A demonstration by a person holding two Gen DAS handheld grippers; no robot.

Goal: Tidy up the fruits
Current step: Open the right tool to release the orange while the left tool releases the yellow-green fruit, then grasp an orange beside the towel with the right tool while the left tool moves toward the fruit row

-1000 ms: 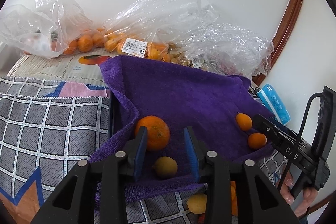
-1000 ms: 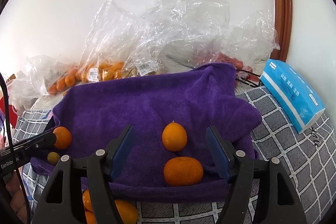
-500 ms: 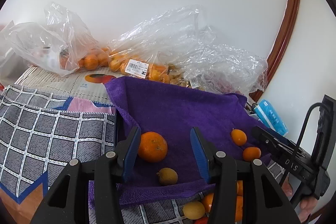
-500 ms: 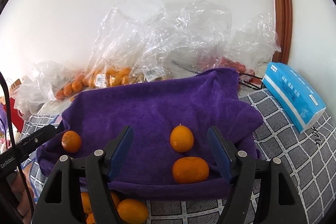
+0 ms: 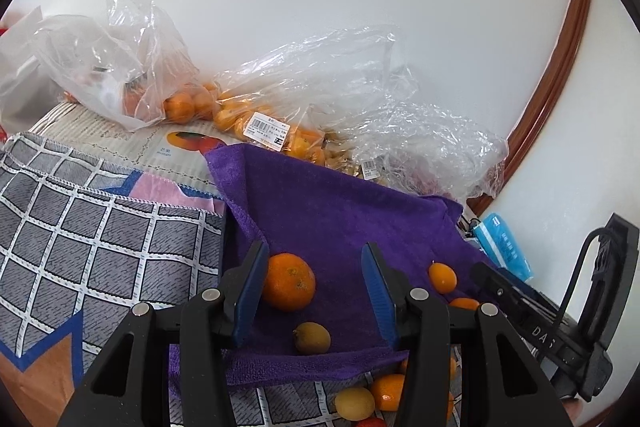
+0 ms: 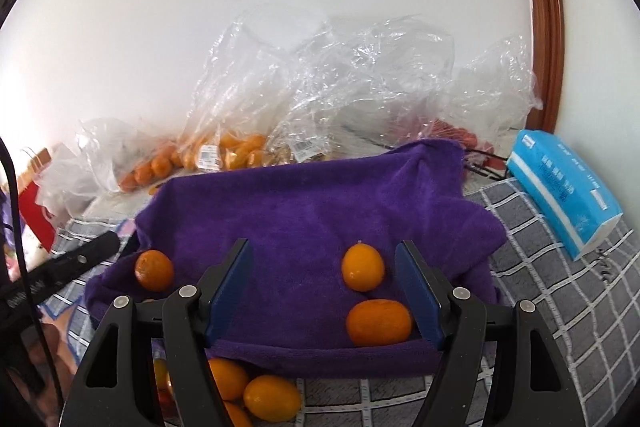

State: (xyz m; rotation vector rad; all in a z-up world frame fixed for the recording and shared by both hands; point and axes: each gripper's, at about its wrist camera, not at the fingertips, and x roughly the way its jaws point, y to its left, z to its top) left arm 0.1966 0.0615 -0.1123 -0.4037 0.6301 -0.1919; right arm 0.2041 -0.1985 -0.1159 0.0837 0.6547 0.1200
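Observation:
A purple towel (image 5: pixel 340 211) holds a large orange (image 5: pixel 289 281), a small brownish-yellow fruit (image 5: pixel 312 337) and two small orange fruits (image 5: pixel 442 277). My left gripper (image 5: pixel 314 247) is open above the towel's near edge. The large orange lies just inside its left finger, untouched. In the right wrist view, my right gripper (image 6: pixel 323 245) is open over the towel (image 6: pixel 320 203). An oval orange fruit (image 6: pixel 362 267) and a tangerine (image 6: pixel 378 322) lie near its right finger, neither gripped. The large orange (image 6: pixel 154 270) sits far left.
Several loose fruits (image 6: pixel 272 397) lie on the checked cloth (image 6: pixel 560 307) below the towel's front edge. Clear plastic bags of fruit (image 5: pixel 248 115) line the wall behind. A blue tissue pack (image 6: pixel 564 191) lies to the right. The left gripper's finger (image 6: pixel 80 259) reaches in from the left.
My left gripper's jaws have spread wider and it has tilted up and drawn back from the small brownish fruit and the large orange. The right gripper has hardly moved.

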